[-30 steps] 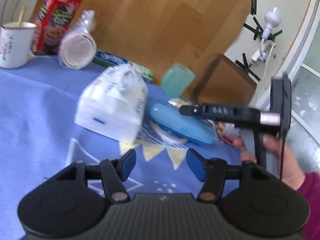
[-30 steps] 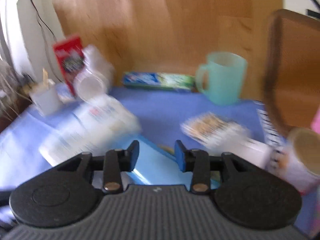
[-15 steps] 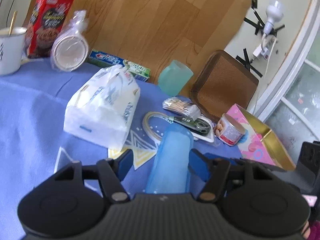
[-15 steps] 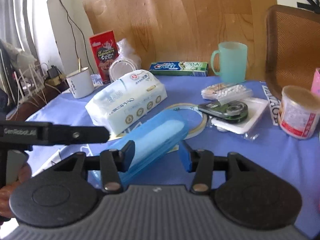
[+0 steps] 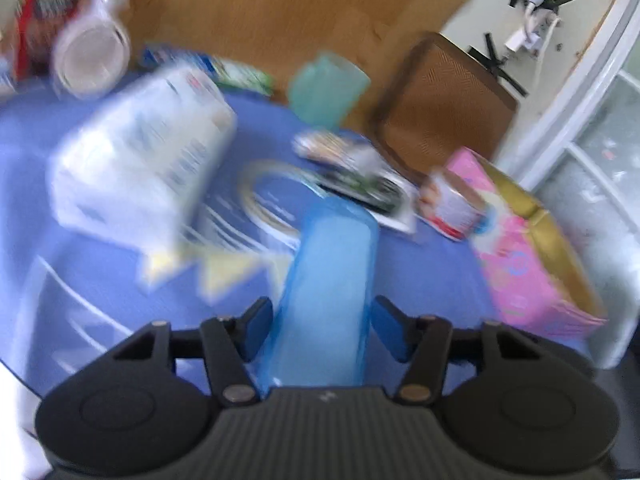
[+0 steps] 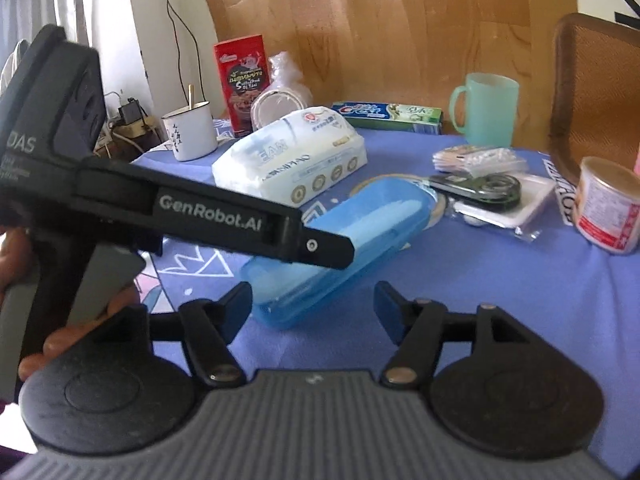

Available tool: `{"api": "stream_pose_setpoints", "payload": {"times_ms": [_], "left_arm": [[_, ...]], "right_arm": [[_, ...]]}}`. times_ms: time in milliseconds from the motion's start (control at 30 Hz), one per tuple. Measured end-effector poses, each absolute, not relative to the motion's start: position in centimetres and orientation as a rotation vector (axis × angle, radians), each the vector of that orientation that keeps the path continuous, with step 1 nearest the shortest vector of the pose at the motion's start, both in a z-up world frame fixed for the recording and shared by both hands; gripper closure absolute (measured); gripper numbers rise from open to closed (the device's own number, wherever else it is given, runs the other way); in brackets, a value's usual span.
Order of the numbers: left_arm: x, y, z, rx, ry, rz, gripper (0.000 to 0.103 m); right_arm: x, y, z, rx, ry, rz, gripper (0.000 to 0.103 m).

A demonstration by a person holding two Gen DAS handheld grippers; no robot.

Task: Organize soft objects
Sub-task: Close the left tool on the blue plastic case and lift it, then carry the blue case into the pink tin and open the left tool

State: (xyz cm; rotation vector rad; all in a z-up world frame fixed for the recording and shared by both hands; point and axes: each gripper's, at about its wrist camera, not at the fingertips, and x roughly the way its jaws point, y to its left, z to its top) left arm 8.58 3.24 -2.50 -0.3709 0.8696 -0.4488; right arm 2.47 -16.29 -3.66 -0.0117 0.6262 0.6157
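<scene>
A long blue plastic case point(image 5: 332, 280) runs straight out between the fingers of my left gripper point(image 5: 322, 320). The jaws are closing and both pads look pressed to its sides, though that view is blurred. In the right wrist view the same case point(image 6: 380, 216) lies slanted over the blue tablecloth point(image 6: 500, 288), with one left-gripper finger point(image 6: 328, 246) across it. My right gripper point(image 6: 312, 300) is opening. The case's near end sits just ahead of its fingers, untouched. A soft white tissue pack point(image 6: 292, 160) lies behind the case, also seen as the tissue pack point(image 5: 140, 160) at left.
Along the back stand a white enamel mug point(image 6: 192, 134), red box point(image 6: 242, 80), toothpaste box point(image 6: 390, 114) and mint mug point(image 6: 486, 108). A packaged tape measure point(image 6: 492, 192) and a can point(image 6: 608, 204) lie at right. A pink box point(image 5: 528, 264) sits by a brown chair point(image 6: 596, 92).
My right gripper's jaws have spread off the blue case. The left gripper has come in from the left and narrowed around the case, and its view has swung and blurred.
</scene>
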Motion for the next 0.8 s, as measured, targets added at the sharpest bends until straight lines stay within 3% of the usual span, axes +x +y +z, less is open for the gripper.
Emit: {"api": "stream_pose_setpoints", "payload": {"times_ms": [100,233,367,433,533,800], "left_arm": [[7.6,1.5,-2.5,-0.412,0.907,-0.573,0.048],[6.2,0.1,-1.3,-0.274,0.815,-0.550,0.041],[7.3,0.5,-0.2,-0.254,0.783,-0.506,0.040],[8.2,0.4,0.5,-0.209,0.746,-0.470,0.029],[10.1,0.0,0.7,-0.123,0.720,-0.424,0.021],[13.6,-1.0,-2.0,-0.184,0.833,-0.485,0.026]], "right_arm": [[1.1,-17.7,-3.4,-0.061,0.585,0.519,0.032],[-0.3,-20.8,-3.7,-0.017,0.587,0.453,0.032],[-1.4,-21.0,-4.3,-0.026,0.591,0.468,0.032],[-1.5,-20.4,-5.0,-0.045,0.607,0.481,0.032],[-1.2,-19.9,-5.9,-0.080,0.615,0.453,0.034],[-0.6,-20.9,-6.2,-0.113,0.585,0.371,0.041]]}}
